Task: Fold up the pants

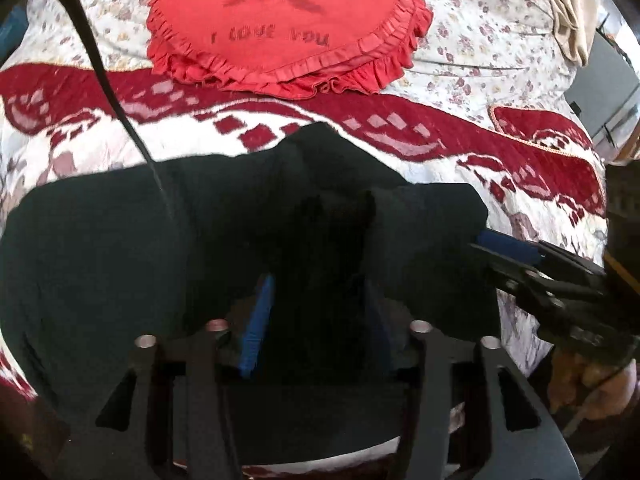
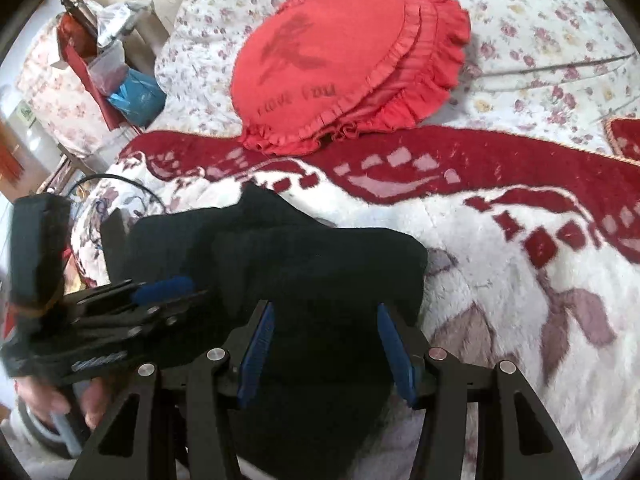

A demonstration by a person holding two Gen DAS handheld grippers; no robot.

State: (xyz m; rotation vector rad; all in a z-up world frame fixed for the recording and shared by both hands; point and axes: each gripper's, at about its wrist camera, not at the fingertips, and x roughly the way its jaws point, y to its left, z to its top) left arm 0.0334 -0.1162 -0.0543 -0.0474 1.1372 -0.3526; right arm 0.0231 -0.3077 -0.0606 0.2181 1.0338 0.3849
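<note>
The black pants point(image 1: 120, 248) lie bunched on a red and white blanket point(image 1: 400, 136). In the left wrist view, my left gripper point(image 1: 320, 312) has its blue pads apart with a raised fold of the pants between them. My right gripper point(image 1: 516, 256) enters from the right, its blue pad at the fold's edge. In the right wrist view, my right gripper point(image 2: 326, 340) stands open with black pants point(image 2: 320, 264) cloth filling the gap between its pads. My left gripper point(image 2: 164, 292) comes in from the left, touching the cloth.
A red frilled heart cushion point(image 1: 280, 24) lies beyond the pants on a floral bedspread point(image 1: 480, 40). A black cable point(image 1: 100, 72) hangs at the left. Bags and boxes point(image 2: 112, 68) stand beside the bed. A beige curtain point(image 1: 568, 12) hangs at the far right.
</note>
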